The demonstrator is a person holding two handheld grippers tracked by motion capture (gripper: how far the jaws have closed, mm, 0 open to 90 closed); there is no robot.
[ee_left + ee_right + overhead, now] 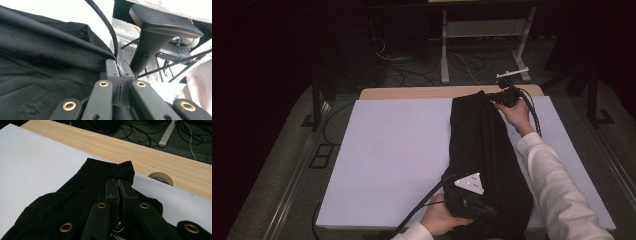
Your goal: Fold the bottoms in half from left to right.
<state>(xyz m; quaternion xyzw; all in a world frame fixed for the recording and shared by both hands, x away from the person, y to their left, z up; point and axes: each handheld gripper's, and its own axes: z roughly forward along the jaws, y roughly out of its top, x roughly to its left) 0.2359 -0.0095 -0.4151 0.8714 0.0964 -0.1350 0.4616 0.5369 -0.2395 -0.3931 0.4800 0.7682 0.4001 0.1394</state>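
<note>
A black garment is stretched lengthwise along the right half of the white table cover, its near end pinched in the closed left gripper and its far end in the closed right gripper. Because only thin folds appear to be clamped, the fabric may be pulled free if tension is increased unevenly. The far end lies near the wooden table edge, so overshoot could drag it off the cover.
</note>
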